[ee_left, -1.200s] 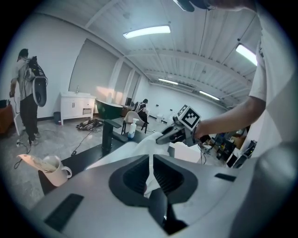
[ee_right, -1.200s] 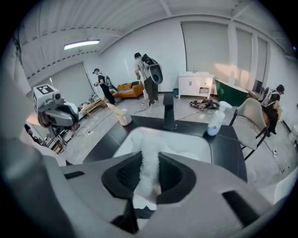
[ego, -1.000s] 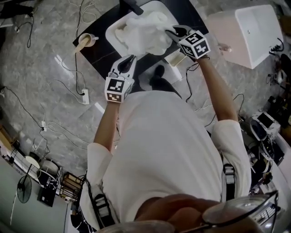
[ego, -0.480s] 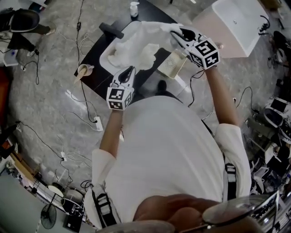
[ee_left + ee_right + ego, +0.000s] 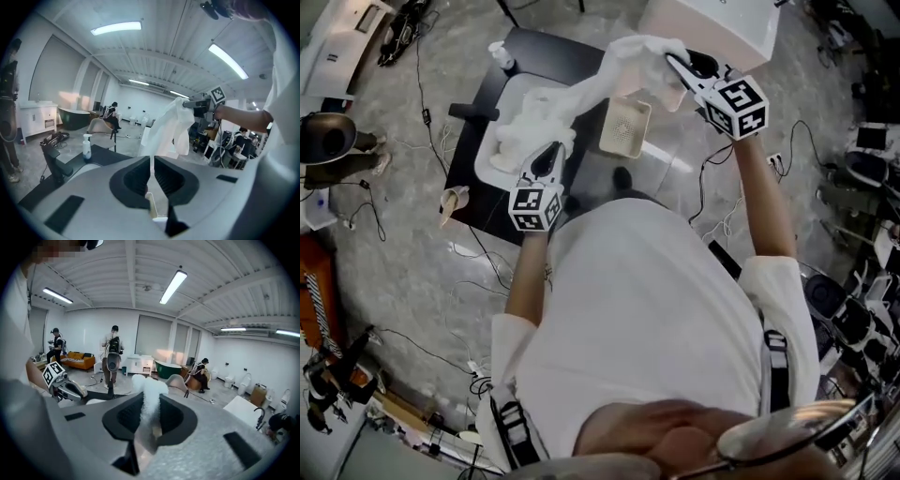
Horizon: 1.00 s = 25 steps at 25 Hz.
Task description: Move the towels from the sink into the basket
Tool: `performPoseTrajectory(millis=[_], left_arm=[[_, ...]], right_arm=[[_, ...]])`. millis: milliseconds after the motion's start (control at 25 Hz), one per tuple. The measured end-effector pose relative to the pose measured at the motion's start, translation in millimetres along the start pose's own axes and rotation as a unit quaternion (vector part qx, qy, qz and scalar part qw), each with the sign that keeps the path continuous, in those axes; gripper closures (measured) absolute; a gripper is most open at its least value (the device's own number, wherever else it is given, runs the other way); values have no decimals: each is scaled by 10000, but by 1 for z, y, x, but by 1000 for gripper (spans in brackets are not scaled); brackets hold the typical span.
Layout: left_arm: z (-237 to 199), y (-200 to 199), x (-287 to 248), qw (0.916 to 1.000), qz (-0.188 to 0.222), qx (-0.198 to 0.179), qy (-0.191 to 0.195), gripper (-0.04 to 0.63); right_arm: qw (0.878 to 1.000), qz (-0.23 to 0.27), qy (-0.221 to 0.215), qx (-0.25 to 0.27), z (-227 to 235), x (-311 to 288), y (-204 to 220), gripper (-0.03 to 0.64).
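Observation:
My right gripper (image 5: 677, 64) is raised high, shut on a white towel (image 5: 623, 66). The towel hangs from its jaws and trails down to the pile of white towels (image 5: 525, 127) in the white sink (image 5: 487, 157). In the right gripper view the towel (image 5: 149, 390) is pinched between the pads. A beige perforated basket (image 5: 624, 127) stands on the black counter just right of the sink, below the lifted towel. My left gripper (image 5: 547, 157) hovers at the sink's near edge, jaws shut with nothing in them (image 5: 152, 161). From there the lifted towel (image 5: 171, 131) hangs ahead.
A soap bottle (image 5: 500, 54) stands on the counter's far corner and a black faucet (image 5: 469, 112) at the sink's left. A wooden brush (image 5: 453, 199) lies at the counter's near-left end. A white tub (image 5: 712, 19) sits beyond the basket. Cables cross the floor.
My right gripper has risen and swung right with the towel, pulling it up out of the sink toward the basket. The left gripper shifted a little along the sink's edge.

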<state>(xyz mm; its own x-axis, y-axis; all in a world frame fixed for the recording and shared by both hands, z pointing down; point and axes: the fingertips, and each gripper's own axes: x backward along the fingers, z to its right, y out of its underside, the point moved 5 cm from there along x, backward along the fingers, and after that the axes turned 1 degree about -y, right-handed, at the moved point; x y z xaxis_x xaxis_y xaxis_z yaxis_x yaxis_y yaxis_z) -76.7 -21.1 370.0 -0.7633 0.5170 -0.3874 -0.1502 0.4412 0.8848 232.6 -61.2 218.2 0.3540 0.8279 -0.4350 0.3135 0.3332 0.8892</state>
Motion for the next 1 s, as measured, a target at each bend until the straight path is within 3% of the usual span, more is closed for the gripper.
performPoseTrajectory(millis=[600, 1000], left_arm=[[60, -3, -62, 9945, -367, -373, 903, 565], [72, -15, -91, 9928, -398, -503, 1010, 565]], right_arm=[[9898, 167, 1394, -233, 79, 131, 23, 545], [9900, 63, 1396, -170, 98, 130, 43, 545]])
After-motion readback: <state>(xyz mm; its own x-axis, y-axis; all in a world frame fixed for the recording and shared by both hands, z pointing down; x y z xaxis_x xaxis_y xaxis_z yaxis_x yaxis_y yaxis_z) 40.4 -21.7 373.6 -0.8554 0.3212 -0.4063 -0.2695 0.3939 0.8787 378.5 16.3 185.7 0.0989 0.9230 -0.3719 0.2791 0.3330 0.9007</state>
